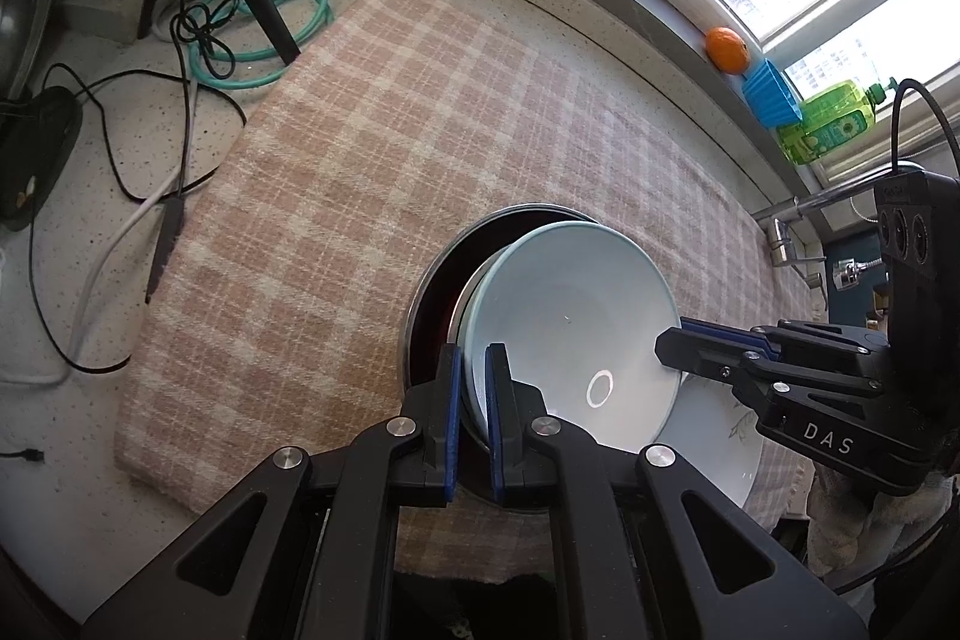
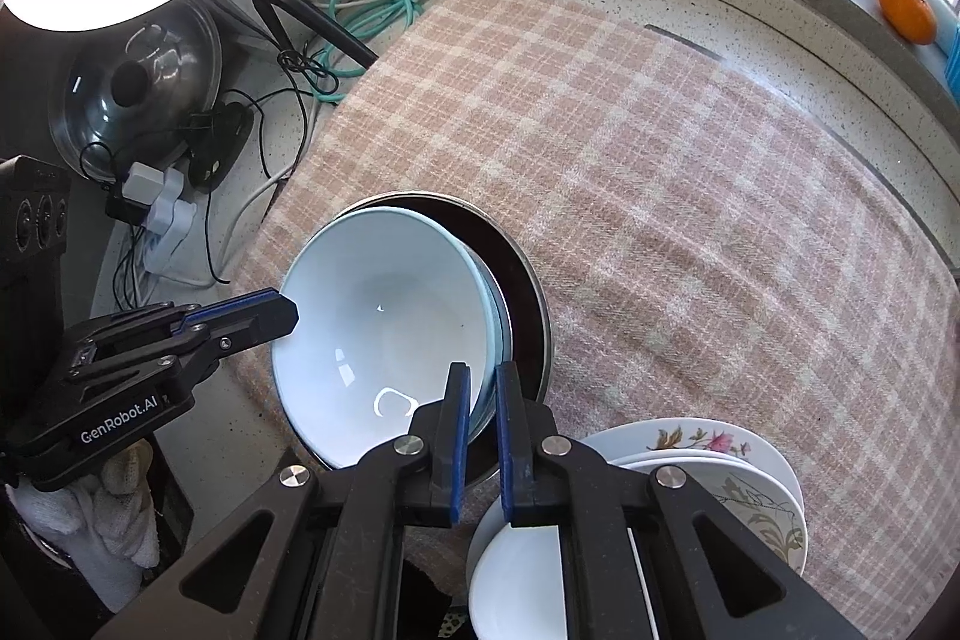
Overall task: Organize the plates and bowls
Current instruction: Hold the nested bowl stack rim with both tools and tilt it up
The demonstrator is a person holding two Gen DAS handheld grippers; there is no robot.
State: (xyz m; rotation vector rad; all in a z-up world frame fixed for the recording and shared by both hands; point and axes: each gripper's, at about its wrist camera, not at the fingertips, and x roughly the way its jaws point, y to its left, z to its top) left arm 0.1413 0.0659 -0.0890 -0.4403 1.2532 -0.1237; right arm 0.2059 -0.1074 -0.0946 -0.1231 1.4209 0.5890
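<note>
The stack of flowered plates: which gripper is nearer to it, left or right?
Right. The right gripper grips the pale blue bowl's rim directly beside the flowered plates. The left gripper grips the bowl's opposite rim, farther away.

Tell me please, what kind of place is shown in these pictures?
Most likely a home kitchen counter beside a window. A speckled countertop carries a checked cloth with stacked bowls and plates, and a faucet stands near the windowsill.
</note>
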